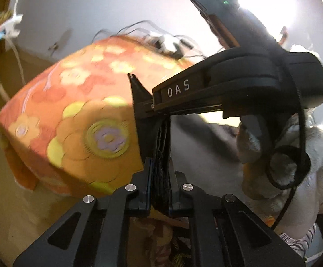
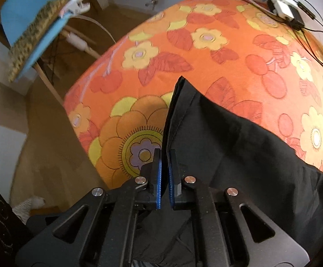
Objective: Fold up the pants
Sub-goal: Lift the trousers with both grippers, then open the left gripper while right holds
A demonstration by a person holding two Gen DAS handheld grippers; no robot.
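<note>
Pants [image 2: 239,155] between both raised tools.

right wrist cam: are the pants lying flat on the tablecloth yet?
No. The black pants are pinched in the right tool, with a peaked edge held up above the orange flowered tablecloth.

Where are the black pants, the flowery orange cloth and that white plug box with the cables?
black pants [image 2: 239,155]: right wrist view, middle of the fabric.
orange floral cloth [image 2: 206,51]: right wrist view, bare top surface.
white power strip [image 2: 282,5]: right wrist view, its body.
</note>
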